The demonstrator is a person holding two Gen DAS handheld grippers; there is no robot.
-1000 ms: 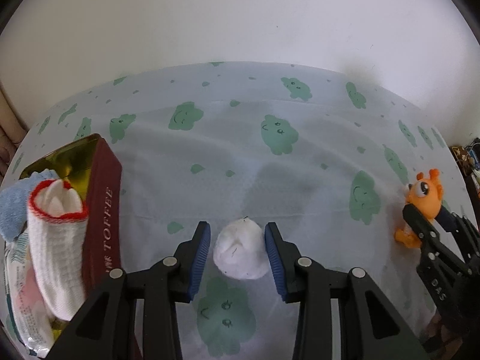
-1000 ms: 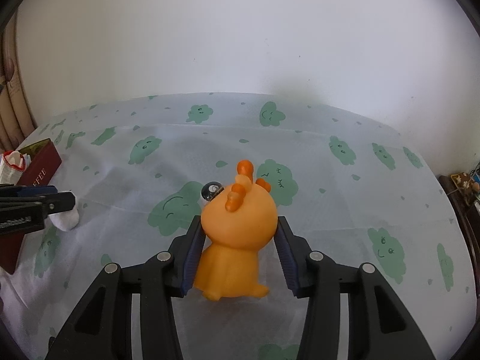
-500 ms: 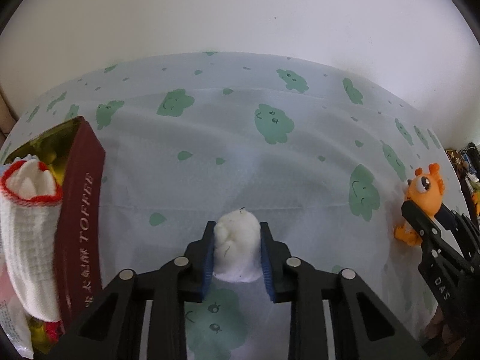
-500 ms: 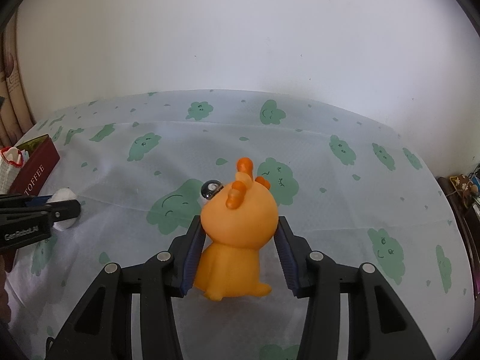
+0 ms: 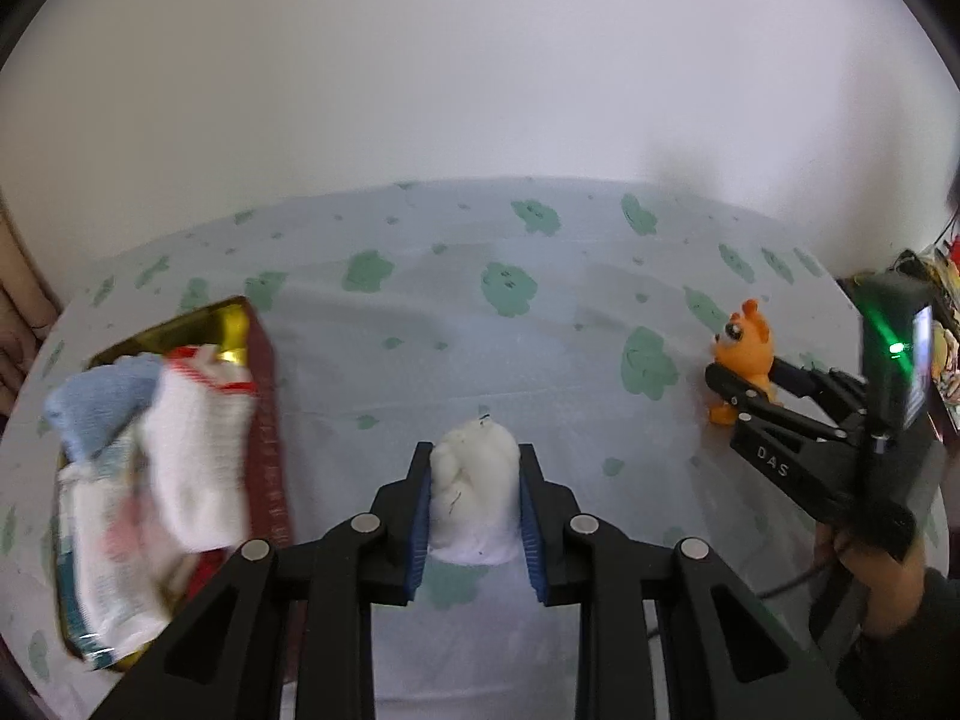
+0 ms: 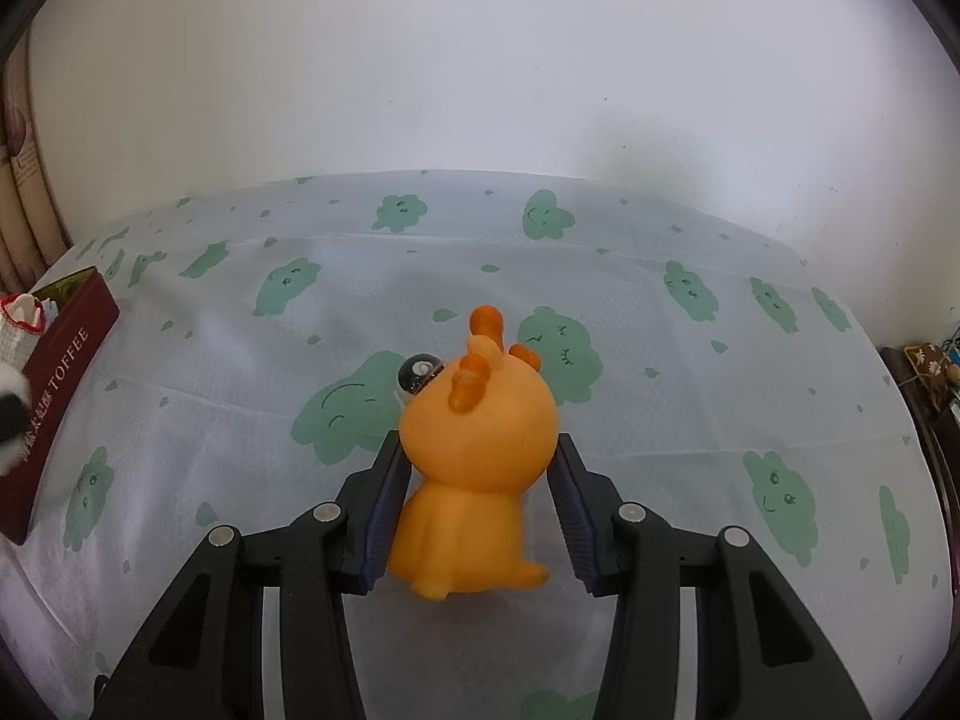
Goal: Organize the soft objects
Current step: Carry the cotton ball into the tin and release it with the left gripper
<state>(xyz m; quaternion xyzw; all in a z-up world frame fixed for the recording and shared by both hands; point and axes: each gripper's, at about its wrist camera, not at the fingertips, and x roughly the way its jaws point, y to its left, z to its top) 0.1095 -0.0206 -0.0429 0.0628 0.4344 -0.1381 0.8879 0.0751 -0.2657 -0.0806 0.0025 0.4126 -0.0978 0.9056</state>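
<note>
My left gripper [image 5: 474,456] is shut on a white fluffy ball [image 5: 474,498], held a little above the cloth. To its left lies an open dark red toffee tin [image 5: 267,420] holding a white sock with red trim [image 5: 198,456], a blue cloth [image 5: 99,405] and a packet. My right gripper [image 6: 474,510] is shut on the head of an orange toy animal [image 6: 480,450], which stands on the cloth. The left wrist view shows this toy [image 5: 744,354] at the right, in the right gripper [image 5: 747,381]. The right wrist view has the tin [image 6: 60,372] at its left edge.
A white tablecloth with green cloud faces [image 6: 690,396] covers the table, and a plain wall rises behind it. A person's hand [image 5: 870,564] holds the right gripper's handle. Cluttered items [image 5: 945,324] stand past the table's right edge, and a curtain [image 6: 21,192] hangs at the left.
The left gripper's jaws closed on the white ball, then lifted it off the cloth and drew back, with more of the tin now in sight. The right gripper and orange toy stayed still.
</note>
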